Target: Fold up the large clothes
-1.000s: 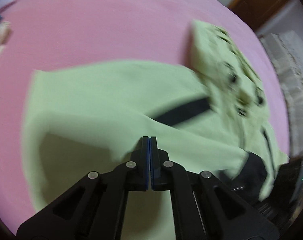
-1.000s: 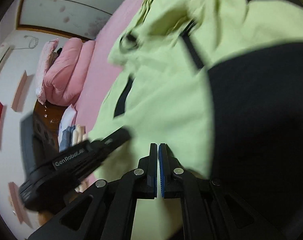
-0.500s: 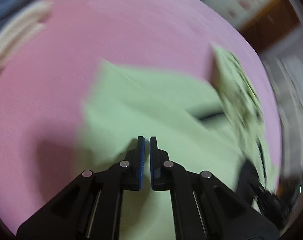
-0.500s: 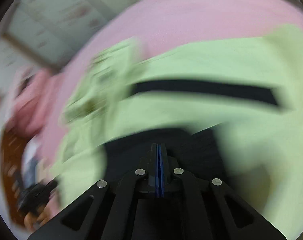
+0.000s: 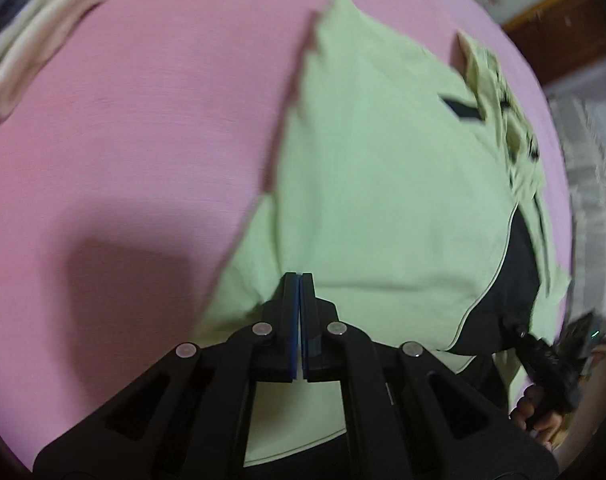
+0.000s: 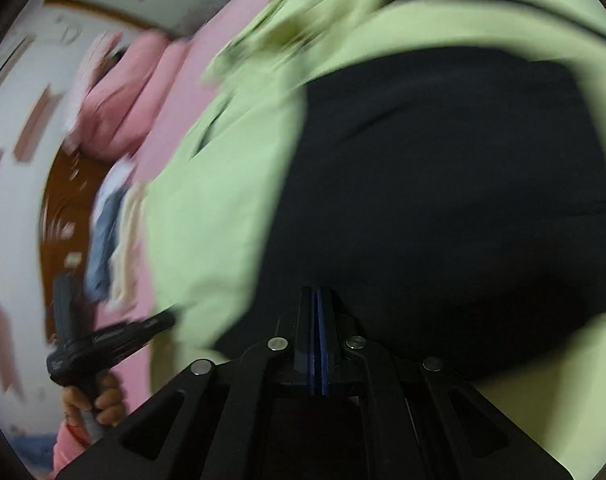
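A large light-green garment (image 5: pixel 383 184) with black panels lies on the pink bed (image 5: pixel 143 140). My left gripper (image 5: pixel 299 280) is shut on the green fabric at the garment's near edge. My right gripper (image 6: pixel 315 294) is shut on the garment's black panel (image 6: pixel 443 200), with green fabric (image 6: pixel 207 216) around it. The right gripper also shows at the left wrist view's right edge (image 5: pixel 559 360), and the left gripper at the right wrist view's lower left (image 6: pixel 103 344). The right wrist view is motion-blurred.
Folded cream and grey clothes (image 5: pixel 35 28) lie on the bed at the far left. Pink pillows (image 6: pixel 123 96) sit near a wooden headboard (image 6: pixel 63 200). A white lace cover (image 5: pixel 591 184) borders the bed's right side.
The left jaws opened slightly half a second ago and are now shut on the green edge. The garment's far edge has swung round, now lying folded narrower. The right gripper stayed shut on the black panel.
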Tool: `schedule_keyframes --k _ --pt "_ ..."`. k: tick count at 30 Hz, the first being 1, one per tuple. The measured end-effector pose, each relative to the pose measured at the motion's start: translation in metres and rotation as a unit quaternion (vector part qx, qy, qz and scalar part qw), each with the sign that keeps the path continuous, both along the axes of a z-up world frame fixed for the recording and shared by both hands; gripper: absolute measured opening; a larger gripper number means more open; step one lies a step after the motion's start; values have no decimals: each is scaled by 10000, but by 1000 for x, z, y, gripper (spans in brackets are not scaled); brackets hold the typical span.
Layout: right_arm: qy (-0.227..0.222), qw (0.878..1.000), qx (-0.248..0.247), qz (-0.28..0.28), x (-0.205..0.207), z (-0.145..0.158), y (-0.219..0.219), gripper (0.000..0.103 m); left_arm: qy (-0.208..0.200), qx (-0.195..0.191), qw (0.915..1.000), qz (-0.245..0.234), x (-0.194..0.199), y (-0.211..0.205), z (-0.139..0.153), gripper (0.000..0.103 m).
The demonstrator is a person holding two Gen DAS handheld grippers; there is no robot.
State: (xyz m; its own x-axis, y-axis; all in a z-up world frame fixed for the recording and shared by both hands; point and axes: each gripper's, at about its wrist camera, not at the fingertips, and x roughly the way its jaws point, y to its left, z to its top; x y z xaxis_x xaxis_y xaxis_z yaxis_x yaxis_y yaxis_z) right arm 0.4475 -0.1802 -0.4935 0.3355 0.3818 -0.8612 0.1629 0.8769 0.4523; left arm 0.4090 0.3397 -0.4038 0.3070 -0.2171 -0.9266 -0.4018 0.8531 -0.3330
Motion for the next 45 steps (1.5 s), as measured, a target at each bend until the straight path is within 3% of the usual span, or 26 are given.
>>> schedule_keyframes --k 2,4,6,8,10,12,13,14,15,16,17,21,25,34,41,45 --pt "23 9984 -208 -528 -5 4 -38 2 17 222 9997 47 -5 0 5 1" --pt "153 9964 211 -806 -10 10 -81 1 16 549 9985 -66 -7 -9 11 1" --pt "146 9961 149 -855 -10 18 -87 2 89 811 9966 -101 -7 -17 17 1" --pt "39 9968 -223 -767 -13 31 -79 4 101 1066 9942 -137 -8 -19 30 1" --pt "-31 9962 -429 -752 -20 44 -66 14 179 1443 9891 -236 -7 -36 38 3" --pt "-35 9953 -427 -865 -28 52 -51 34 314 1679 9845 -400 -7 -47 46 14" --pt "11 9950 -397 -915 -31 55 -19 39 356 1759 9825 -507 -10 -52 50 36" --pt "96 9945 -355 -984 -39 58 -16 53 361 1836 9804 -617 -14 -60 54 56" --pt "168 9940 -332 -1032 -50 64 -12 69 338 1906 9788 -663 -18 -65 59 64" --pt "266 9930 -324 -1102 -56 66 -6 77 303 1988 9770 -705 -20 -73 62 70" --pt "366 9916 -349 -1187 -65 70 -5 88 265 2066 9750 -770 -22 -82 66 70" --pt "648 9842 -678 -1502 -89 82 13 89 277 2139 9698 -1138 -38 -108 80 70" --pt "870 9798 -1195 -1346 -114 106 27 89 246 1967 9687 -1495 -52 -131 86 70" --pt "775 9753 -1758 -1093 -138 134 54 89 137 1774 9600 -2162 -84 -172 80 70" --pt "723 9736 -1985 -861 -140 128 47 89 210 1733 9608 -2153 -85 -194 80 70" --pt "675 9746 -2020 -688 -140 126 31 89 132 2085 9542 -2141 -85 -218 88 70"
